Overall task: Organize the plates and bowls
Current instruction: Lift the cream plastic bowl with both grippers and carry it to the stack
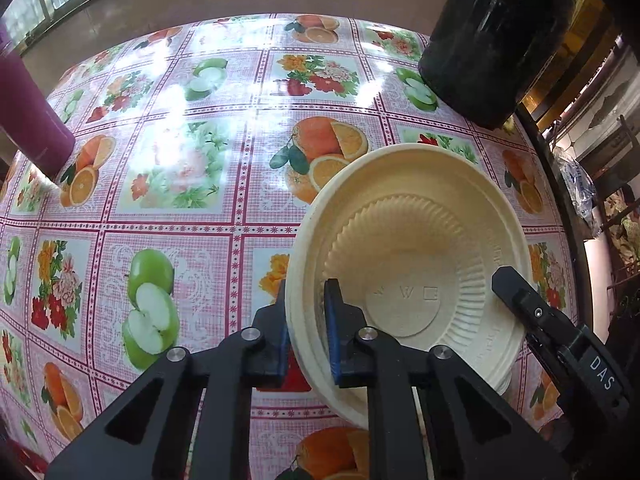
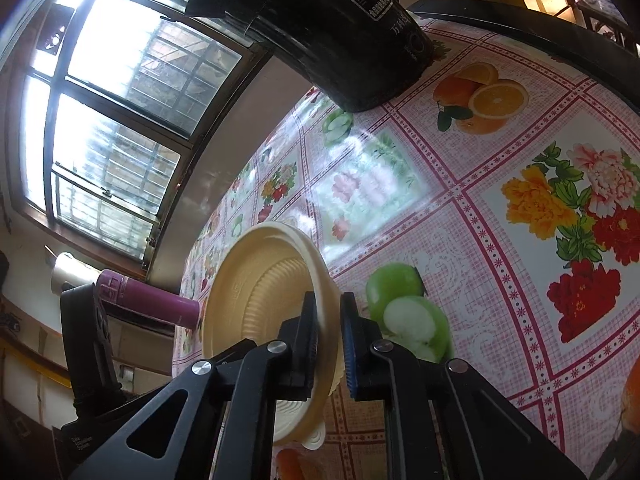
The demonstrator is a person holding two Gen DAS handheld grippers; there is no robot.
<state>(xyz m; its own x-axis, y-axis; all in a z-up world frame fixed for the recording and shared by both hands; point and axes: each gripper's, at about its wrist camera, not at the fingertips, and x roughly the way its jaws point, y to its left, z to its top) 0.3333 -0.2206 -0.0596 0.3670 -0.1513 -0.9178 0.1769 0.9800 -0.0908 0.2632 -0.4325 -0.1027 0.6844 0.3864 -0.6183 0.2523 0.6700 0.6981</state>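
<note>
A cream bowl [image 1: 404, 256] with a small ribbed plate [image 1: 400, 304] nested inside sits tilted over the fruit-patterned tablecloth [image 1: 180, 168]. My left gripper [image 1: 306, 316] is shut on the bowl's left rim. My right gripper [image 2: 328, 332] is shut on the opposite rim of the same bowl [image 2: 256, 280]; it also shows in the left wrist view [image 1: 520, 300] at the bowl's right edge. The stack is held between both grippers, tipped up off the table on one side.
A black rice cooker [image 1: 492, 40] stands at the table's far right corner. A purple bottle [image 1: 28, 120] stands at the left edge. The table's dark edge [image 1: 560, 184] runs along the right. A window [image 2: 100, 120] is behind.
</note>
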